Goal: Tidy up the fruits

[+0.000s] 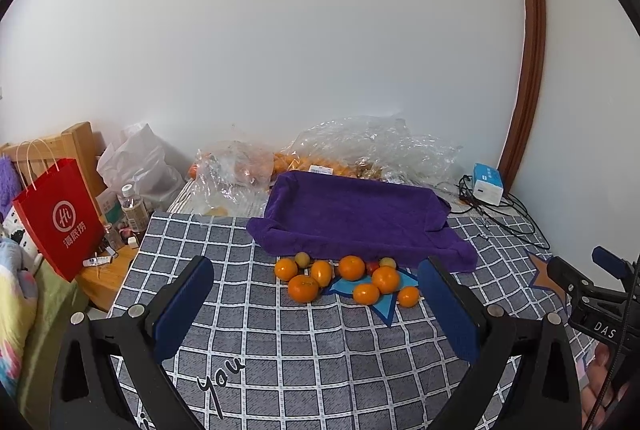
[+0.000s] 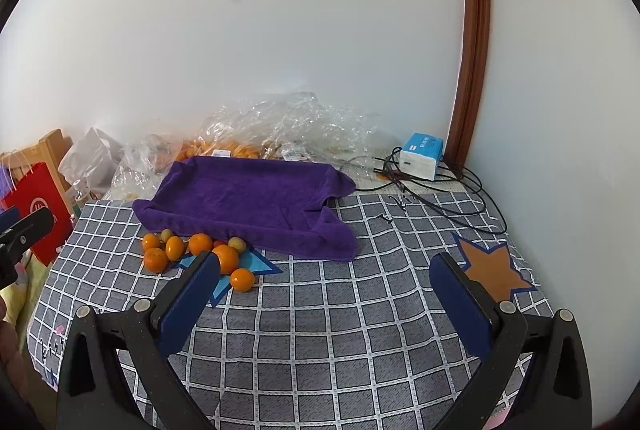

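Observation:
Several oranges point(image 1: 350, 267) and a few smaller yellowish and red fruits point(image 1: 302, 259) lie in a loose cluster on the checked cloth just in front of a purple towel point(image 1: 352, 214) shaped like a shallow tray. The cluster point(image 2: 200, 244) and the towel point(image 2: 248, 198) also show in the right wrist view. My left gripper point(image 1: 316, 282) is open and empty, just short of the fruits. My right gripper point(image 2: 324, 276) is open and empty, to the right of the fruits; its left finger hides part of one orange point(image 2: 226, 258).
Crumpled clear plastic bags point(image 1: 368, 146) with more orange fruit lie behind the towel by the wall. A blue-white box point(image 1: 488, 184) and black cables point(image 2: 448, 190) are at the back right. A red paper bag point(image 1: 60, 218), a bottle point(image 1: 134, 208) and clutter stand left of the bed.

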